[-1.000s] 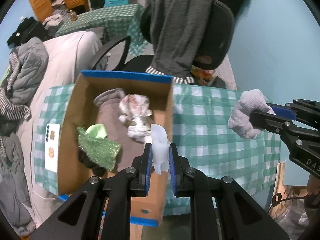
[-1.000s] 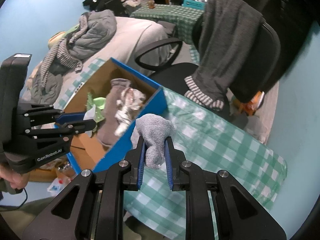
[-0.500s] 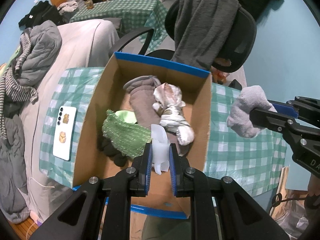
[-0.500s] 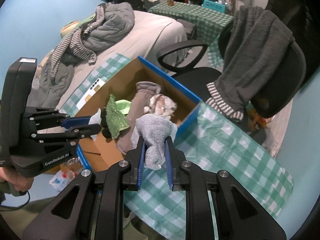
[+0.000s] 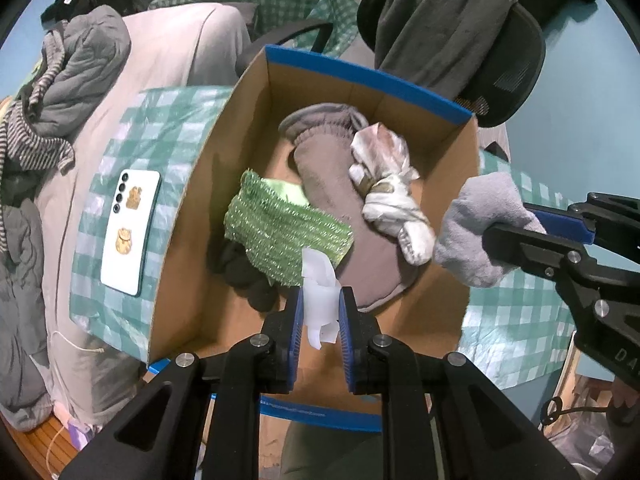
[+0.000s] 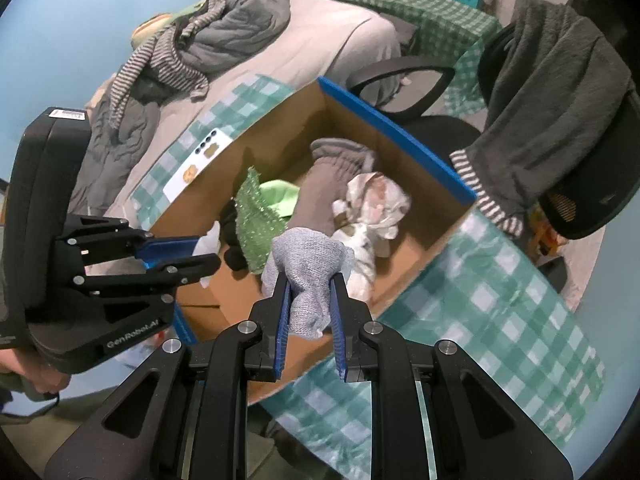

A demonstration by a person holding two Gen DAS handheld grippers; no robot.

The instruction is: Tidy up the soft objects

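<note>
Room: blue walls, a bed (image 5: pixel 168 40) with heaped clothes, an office chair (image 6: pixel 568 184).
Desk: green checked cloth (image 5: pixel 132 136), a phone (image 5: pixel 130 228), the cardboard box (image 5: pixel 188 240).
Left tool (image 5: pixel 320 312): clamped on a white piece (image 5: pixel 320 296) above the box.
Right tool (image 6: pixel 308 300): clamped on a grey cloth (image 6: pixel 308 264) over the box edge.
Risk: the cloth may fall outside, being so near the rim.

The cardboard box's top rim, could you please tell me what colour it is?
Blue, on the cardboard box's top rim; left wrist view shows it best.
</note>
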